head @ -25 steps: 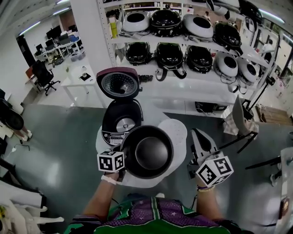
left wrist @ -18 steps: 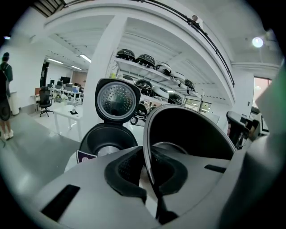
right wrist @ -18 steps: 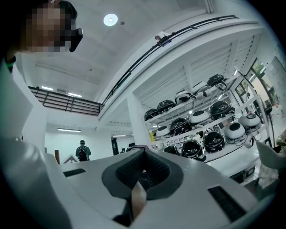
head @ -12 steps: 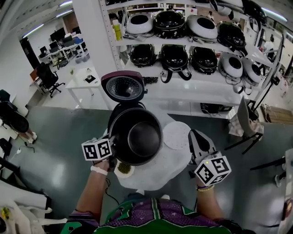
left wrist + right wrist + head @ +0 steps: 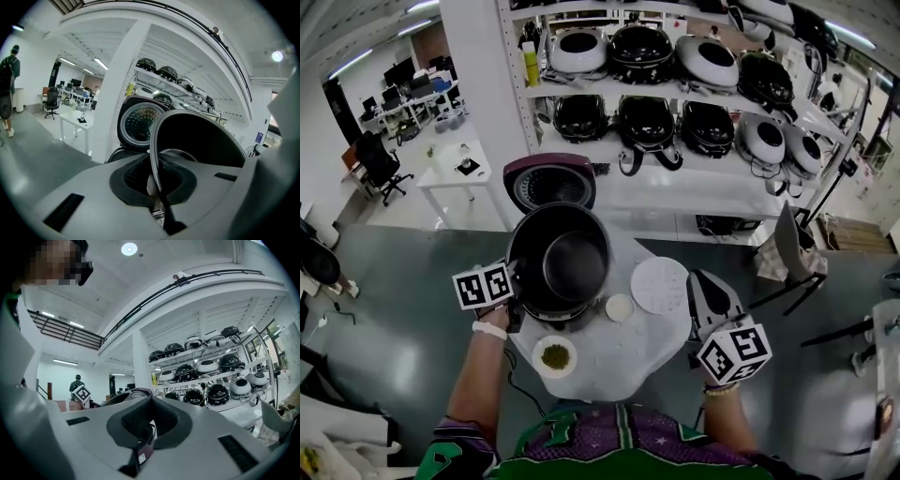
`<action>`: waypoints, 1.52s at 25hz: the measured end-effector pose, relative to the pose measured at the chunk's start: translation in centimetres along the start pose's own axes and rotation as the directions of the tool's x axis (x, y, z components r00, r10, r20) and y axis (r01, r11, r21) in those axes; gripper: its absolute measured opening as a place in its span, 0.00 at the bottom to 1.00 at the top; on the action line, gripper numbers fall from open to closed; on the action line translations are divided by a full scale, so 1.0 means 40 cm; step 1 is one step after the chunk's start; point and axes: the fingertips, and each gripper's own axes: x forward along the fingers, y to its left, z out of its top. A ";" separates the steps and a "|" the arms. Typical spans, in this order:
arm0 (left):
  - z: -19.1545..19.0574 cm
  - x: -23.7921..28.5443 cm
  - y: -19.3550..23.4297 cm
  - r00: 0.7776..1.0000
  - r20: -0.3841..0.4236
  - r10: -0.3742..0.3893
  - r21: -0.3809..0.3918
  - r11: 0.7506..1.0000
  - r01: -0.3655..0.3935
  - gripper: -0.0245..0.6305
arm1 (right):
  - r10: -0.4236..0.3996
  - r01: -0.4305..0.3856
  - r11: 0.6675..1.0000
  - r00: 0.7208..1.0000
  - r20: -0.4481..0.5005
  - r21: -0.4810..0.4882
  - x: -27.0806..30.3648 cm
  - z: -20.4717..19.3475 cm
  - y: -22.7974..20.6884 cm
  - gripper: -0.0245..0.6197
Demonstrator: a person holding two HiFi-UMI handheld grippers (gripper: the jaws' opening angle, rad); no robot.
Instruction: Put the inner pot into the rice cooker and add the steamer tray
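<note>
The dark inner pot (image 5: 560, 263) hangs over the rice cooker, whose body it hides in the head view. Behind it the cooker's maroon lid (image 5: 550, 181) stands open. My left gripper (image 5: 517, 289) is shut on the pot's near-left rim. In the left gripper view the pot rim (image 5: 154, 154) runs between the jaws, and the lid (image 5: 140, 123) and cooker body (image 5: 119, 153) lie beyond. The white round steamer tray (image 5: 660, 285) lies flat on the table, right of the pot. My right gripper (image 5: 706, 279) is shut and empty beside the tray, its jaws (image 5: 140, 446) pointing level toward the shelves.
A small white cup (image 5: 620, 307) and a bowl of green grains (image 5: 554, 357) sit on the round white table (image 5: 628, 361) in front of the pot. Shelves (image 5: 675, 150) of rice cookers stand behind. A white side table (image 5: 455, 164) stands at the far left.
My left gripper has carried the pot up and away from me, from the table's front to over the cooker. The cup and green bowl came into view. My right gripper shifted slightly.
</note>
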 end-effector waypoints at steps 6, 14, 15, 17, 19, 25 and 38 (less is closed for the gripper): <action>0.046 0.060 0.083 1.000 -0.007 -0.005 0.004 1.000 0.005 0.07 | -0.034 0.034 0.999 0.999 -0.019 -0.030 0.044 -0.011 0.043 0.05; 0.085 0.141 0.220 0.999 -0.042 0.011 0.050 0.999 -0.009 0.07 | -0.114 0.111 0.993 0.992 -0.056 -0.049 0.084 -0.068 0.099 0.05; 0.086 0.153 0.235 0.999 -0.051 0.012 0.055 0.998 -0.009 0.07 | -0.123 0.120 0.991 0.990 -0.061 -0.050 0.088 -0.075 0.105 0.05; 0.082 0.178 0.262 0.998 -0.068 0.012 0.059 0.998 -0.008 0.07 | -0.140 0.137 0.989 0.988 -0.069 -0.051 0.094 -0.088 0.115 0.05; 0.071 0.205 0.282 0.996 -0.088 0.008 0.055 0.998 -0.003 0.07 | -0.155 0.151 0.987 0.985 -0.078 -0.054 0.098 -0.100 0.122 0.05; 0.022 0.283 0.313 0.988 -0.152 -0.009 0.054 0.998 0.018 0.07 | -0.209 0.206 0.978 0.973 -0.102 -0.041 0.107 -0.141 0.142 0.05; -0.063 0.378 0.327 0.970 -0.244 0.001 0.124 0.992 0.031 0.08 | -0.281 0.280 0.960 0.950 -0.137 -0.027 0.074 -0.190 0.174 0.05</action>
